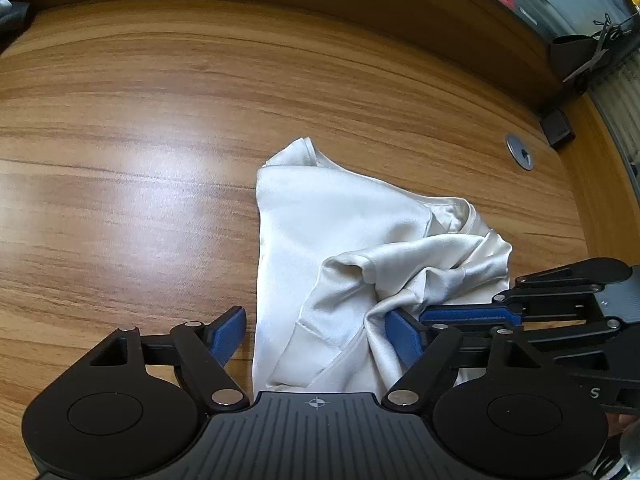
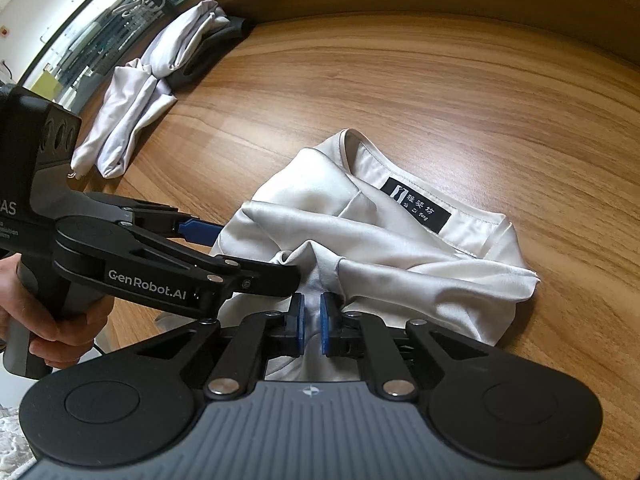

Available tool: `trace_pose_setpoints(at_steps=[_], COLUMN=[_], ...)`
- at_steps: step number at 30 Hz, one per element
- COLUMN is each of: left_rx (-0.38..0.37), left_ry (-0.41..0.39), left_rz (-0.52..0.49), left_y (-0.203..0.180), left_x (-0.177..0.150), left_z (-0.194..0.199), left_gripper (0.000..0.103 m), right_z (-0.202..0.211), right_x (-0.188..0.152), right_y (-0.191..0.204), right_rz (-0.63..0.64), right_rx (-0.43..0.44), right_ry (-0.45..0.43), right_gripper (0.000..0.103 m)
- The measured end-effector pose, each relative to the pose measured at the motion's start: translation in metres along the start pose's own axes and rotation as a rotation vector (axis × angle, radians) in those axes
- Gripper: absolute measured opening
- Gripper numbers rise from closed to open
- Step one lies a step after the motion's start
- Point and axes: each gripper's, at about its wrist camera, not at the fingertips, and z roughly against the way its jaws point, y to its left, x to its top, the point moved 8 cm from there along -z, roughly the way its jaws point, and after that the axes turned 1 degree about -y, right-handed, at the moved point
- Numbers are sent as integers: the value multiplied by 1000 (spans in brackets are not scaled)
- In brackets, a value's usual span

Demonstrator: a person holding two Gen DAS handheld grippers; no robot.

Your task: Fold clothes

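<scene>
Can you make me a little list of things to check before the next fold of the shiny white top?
1. Right gripper pinching the white top: ok, its pads are closed on a bunch of cloth.
2. Left gripper ready to grab: ok, open, cloth between its fingers but not pinched.
3. Top lying flat: not ok, crumpled in the middle.
4. Black label tucked away: not ok, showing at the neck.
5. Bare table beside the top: ok.
6. Other clothes out of the way: ok, by the far edge.
</scene>
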Motion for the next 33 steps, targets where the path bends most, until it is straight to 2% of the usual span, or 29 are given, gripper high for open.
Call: trace_pose_setpoints(at_steps=[2,4,8,11,13,15,18,22,23,29,33], left_rx=[-13,-20,-24,-35,-42,-54,-75,-96,-101,-123,-148], left_ry=[7,11,13,14,11,9,6,0,2,-10,-21], left_rz=[17,20,2,0,-1,7,24,23,22,33,58], left_y=[2,3,3,4,5,5,6,4,2,-2,-1], left_x=[0,0,0,1,0,-1,-2,-1,-1,0,-6], left_z=[-1,-3,-5,-6,-6,-6,-7,-9,-10,-10,-6], left_gripper=[81,82,84,84,84,83,82,81,77,71,67], right_z=[1,3,10,29,48,64,74,53,47,20,4], right_x=[0,-1,-1,0,0,-3,-13,-32,-35,-43,-41], right_y=[0,1,0,-2,-6,-14,-34,-57,-59,-56,-46], right_rz=[-7,-15,-57,-92,-106,-123,-186,-287,-301,-378,-385], right_rx=[1,5,2,-4,-18,-42,-82,-102,-96,-35,-6], right_ry=[1,1,-1,-47,-95,-131,-133,-66,-56,-25,-27], right_gripper=[12,19,23,42,69,77,88,88,88,88,84])
